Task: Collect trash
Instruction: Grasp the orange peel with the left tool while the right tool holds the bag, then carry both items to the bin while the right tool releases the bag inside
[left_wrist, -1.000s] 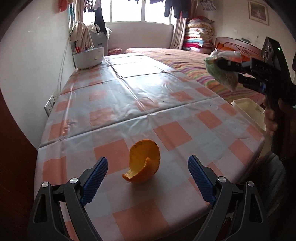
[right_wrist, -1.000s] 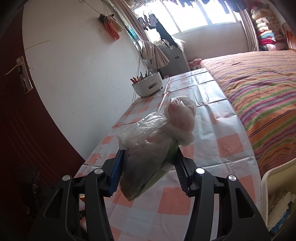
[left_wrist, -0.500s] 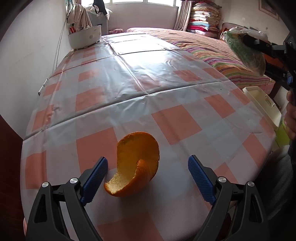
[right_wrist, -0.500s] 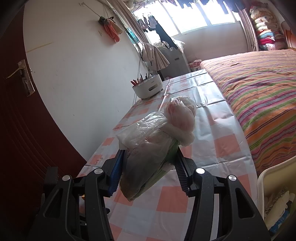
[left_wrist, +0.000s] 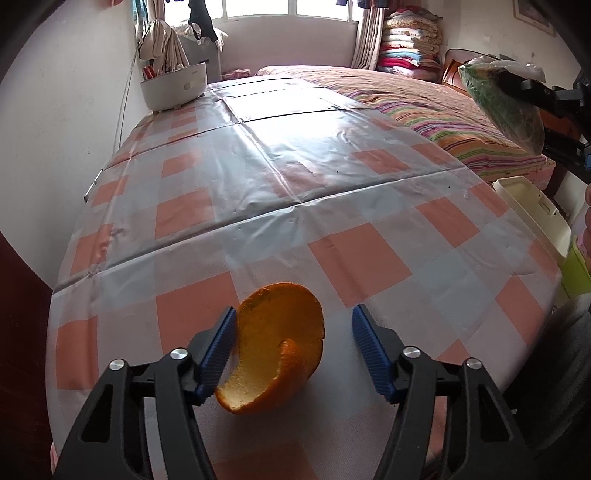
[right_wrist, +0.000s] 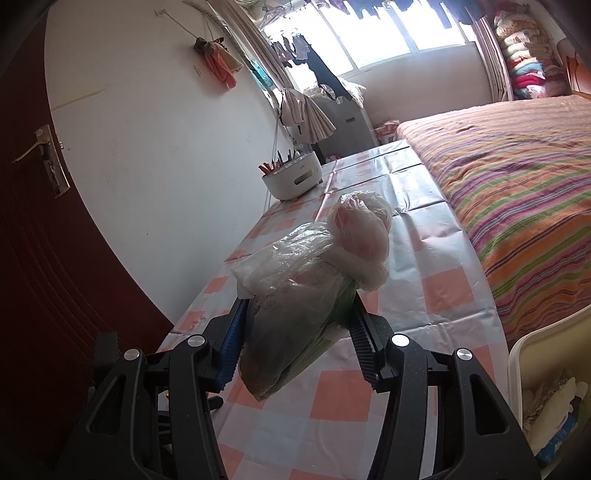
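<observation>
Orange peel (left_wrist: 280, 347), a curled cup of rind with its pale inside showing, lies on the near end of the checked tablecloth (left_wrist: 354, 254), close to the table's front edge. The left gripper (left_wrist: 293, 334) sits low around it, and its jaws have just been closing: the blue pad on the left touches the peel's edge, while the pad on the right still stands clear of the rind with bare cloth showing between them, so the peel is between the fingers but not clamped.

Off to the right and above the table, the right gripper (right_wrist: 295, 325) holds a bundle of crumpled plastic bags (right_wrist: 314, 284), clear film over something green with a pinkish white knot at the far end. Both of its ribbed pads press against the sides of the bundle, which hangs free of the tablecloth. From the left wrist view the same bundle (left_wrist: 506, 107) shows at the upper right, gripped in the black fingers, with part of a person's hand (left_wrist: 587, 218) at the right edge.

Beside the table's right edge stands a cream plastic bin (left_wrist: 532, 206), with what looks like crumpled paper and wrappers inside in the right wrist view.

Farther along the table, near the wall, a white round container (left_wrist: 173, 86) holds some red-handled items. A bed with a striped cover (right_wrist: 517, 177) runs along the table's right side, folded blankets (left_wrist: 412, 46) are stacked in the far corner, and clothes hang at the window (left_wrist: 291, 7).
</observation>
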